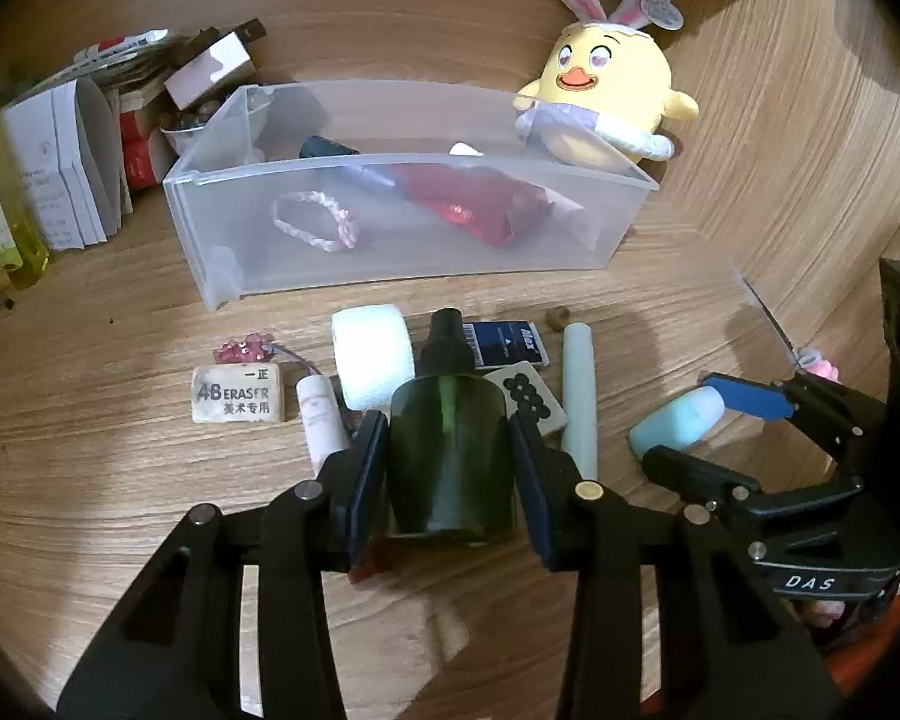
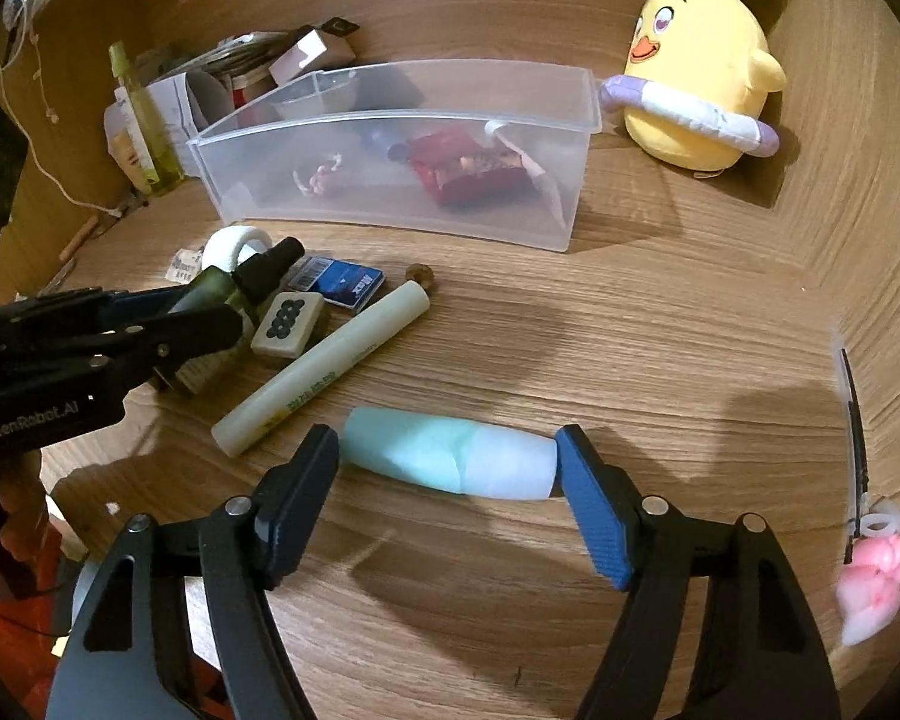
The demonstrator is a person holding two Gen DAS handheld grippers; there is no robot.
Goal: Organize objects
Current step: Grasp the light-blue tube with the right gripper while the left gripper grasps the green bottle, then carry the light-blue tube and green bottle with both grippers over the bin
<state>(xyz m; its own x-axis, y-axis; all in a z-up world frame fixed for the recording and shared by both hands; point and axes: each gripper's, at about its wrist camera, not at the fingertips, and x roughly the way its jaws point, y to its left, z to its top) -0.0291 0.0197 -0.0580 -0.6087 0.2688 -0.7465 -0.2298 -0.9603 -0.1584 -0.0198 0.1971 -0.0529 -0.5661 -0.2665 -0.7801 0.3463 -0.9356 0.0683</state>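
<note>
With your left tongs (image 1: 448, 462) pinching the green bottle (image 1: 448, 450) and your right tongs (image 2: 447, 480) clamping the blue tube (image 2: 450, 459) endwise, lift both straight up, then carry them over the clear bin (image 1: 390, 252).

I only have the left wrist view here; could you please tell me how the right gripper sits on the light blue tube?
Observer: The right gripper spans the light blue tube lengthwise, with one pad against each end, as far as I can tell.
Operator: Thank you. Is the tube off the table?
Observer: It appears to lie flat on the wooden table, clear of the pale green stick.
Operator: Is there anything to its right that I should mind?
Observer: A pink charm on a thin black stick lies there, apart from the gripper.
</note>
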